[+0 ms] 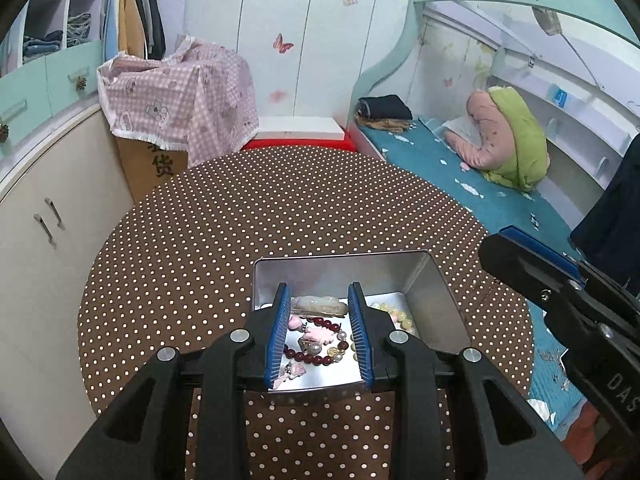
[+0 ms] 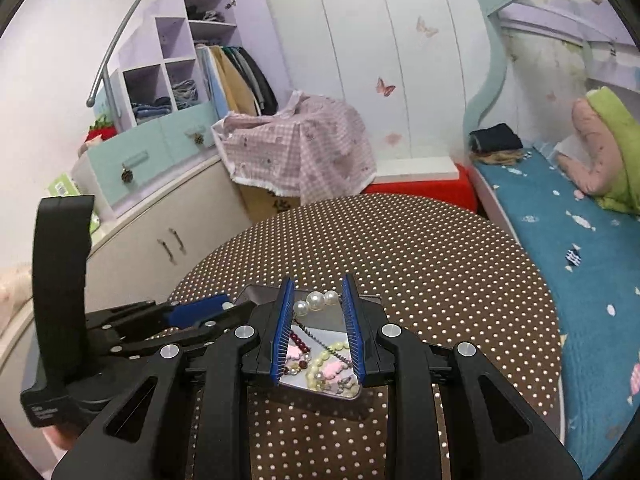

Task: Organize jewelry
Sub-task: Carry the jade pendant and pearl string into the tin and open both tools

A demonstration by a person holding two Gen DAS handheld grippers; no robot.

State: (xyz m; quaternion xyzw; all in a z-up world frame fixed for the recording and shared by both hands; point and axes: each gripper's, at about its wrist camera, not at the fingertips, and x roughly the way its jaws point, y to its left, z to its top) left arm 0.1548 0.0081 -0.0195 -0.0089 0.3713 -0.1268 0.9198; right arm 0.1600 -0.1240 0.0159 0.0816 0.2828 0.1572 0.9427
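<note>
Jewelry [image 1: 316, 338] lies inside a silver tin [image 1: 436, 300] on the round surface [image 1: 280, 208], which has a brown cloth with white dots. The tin stands near the front edge of the surface. In it are a dark red bead bracelet [image 1: 320, 356], pink charms, pale yellow beads [image 1: 396, 314] and, in the right wrist view, big white pearls [image 2: 316, 300].

The left tongs [image 1: 319, 336] hang just over the tin with the jaws partly apart, and nothing is pressed between the blue pads. The right tongs [image 2: 318, 332] also hang over the tin, jaws partly apart, gripping nothing that can be seen.

Behind the surface stands a red box [image 1: 300, 145] with a white board on it. To the left is a carton under a pink checked cloth [image 1: 180, 100], then a beige cabinet [image 1: 48, 240] with mint drawers and open shelves with folded clothes. White wardrobe doors with butterfly stickers [image 1: 283, 44] fill the back wall. At the right is a bunk bed [image 1: 460, 184] with a blue sheet and a green and pink quilt [image 1: 508, 136].
</note>
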